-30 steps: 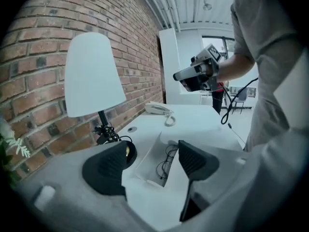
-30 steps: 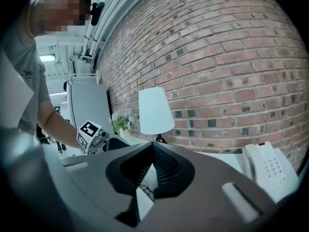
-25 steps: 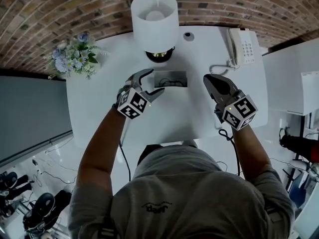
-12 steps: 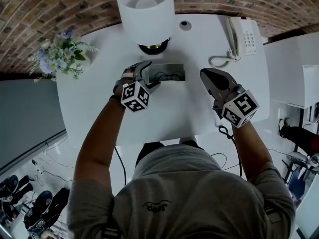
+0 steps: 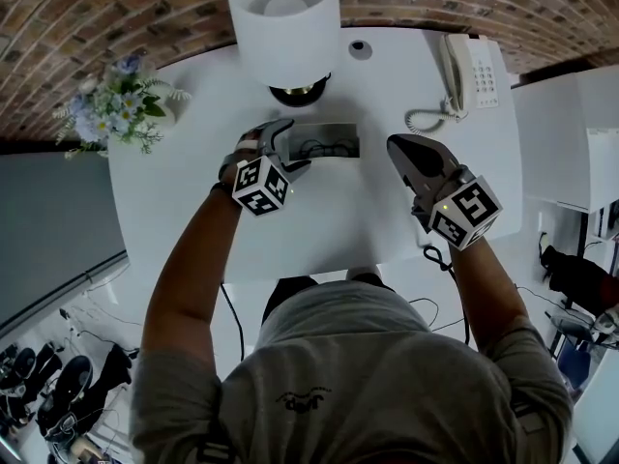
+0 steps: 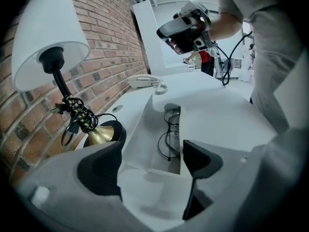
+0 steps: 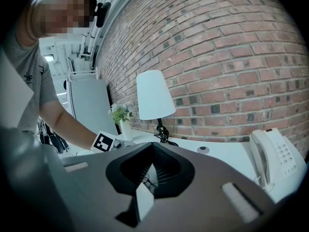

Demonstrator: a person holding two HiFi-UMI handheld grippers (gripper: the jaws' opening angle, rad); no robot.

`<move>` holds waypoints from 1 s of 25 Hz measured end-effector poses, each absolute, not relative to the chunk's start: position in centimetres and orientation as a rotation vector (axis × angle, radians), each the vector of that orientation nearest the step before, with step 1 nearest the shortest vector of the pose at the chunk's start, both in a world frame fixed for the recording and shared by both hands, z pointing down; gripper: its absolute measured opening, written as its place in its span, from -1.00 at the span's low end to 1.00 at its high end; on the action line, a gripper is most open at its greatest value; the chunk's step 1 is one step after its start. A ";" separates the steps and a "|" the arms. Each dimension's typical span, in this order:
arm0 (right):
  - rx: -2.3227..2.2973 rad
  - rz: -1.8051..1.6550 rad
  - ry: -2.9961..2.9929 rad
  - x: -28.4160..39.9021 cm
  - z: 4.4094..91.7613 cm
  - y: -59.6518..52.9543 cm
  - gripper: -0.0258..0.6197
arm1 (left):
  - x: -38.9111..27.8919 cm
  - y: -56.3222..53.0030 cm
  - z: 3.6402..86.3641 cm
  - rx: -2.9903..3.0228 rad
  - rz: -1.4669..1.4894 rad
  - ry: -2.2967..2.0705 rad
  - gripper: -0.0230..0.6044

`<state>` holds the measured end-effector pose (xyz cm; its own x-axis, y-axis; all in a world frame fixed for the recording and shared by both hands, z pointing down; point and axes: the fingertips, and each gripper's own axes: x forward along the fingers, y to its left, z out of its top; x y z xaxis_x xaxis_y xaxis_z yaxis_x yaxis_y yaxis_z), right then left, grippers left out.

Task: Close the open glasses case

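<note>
Open white rectangular glasses case [image 5: 329, 147] lies on the white table [image 5: 193, 211], at 6 o'clock of the white-shaded lamp [image 5: 282, 22] — black wire-frame glasses [image 6: 169, 134] inside. Your left hand-held gripper [image 6: 152, 151] stands jaws apart at the case's 9 o'clock end. Your right hand-held gripper [image 5: 397, 148] — jaws together, empty — hangs at its 3 o'clock, apart.

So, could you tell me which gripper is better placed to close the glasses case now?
Left, probably. The left gripper is open, with the near end of the glasses case lined up between its jaws. The right gripper is shut and apart from the case.
</note>
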<state>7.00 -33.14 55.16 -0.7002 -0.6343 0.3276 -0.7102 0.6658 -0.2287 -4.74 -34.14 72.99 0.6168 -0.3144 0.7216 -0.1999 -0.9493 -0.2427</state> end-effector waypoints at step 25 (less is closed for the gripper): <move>1.064 0.501 -2.672 6.5 54.5 -32.2 -0.89 | -5.4 -32.8 72.3 -2.631 -1.276 0.609 -0.22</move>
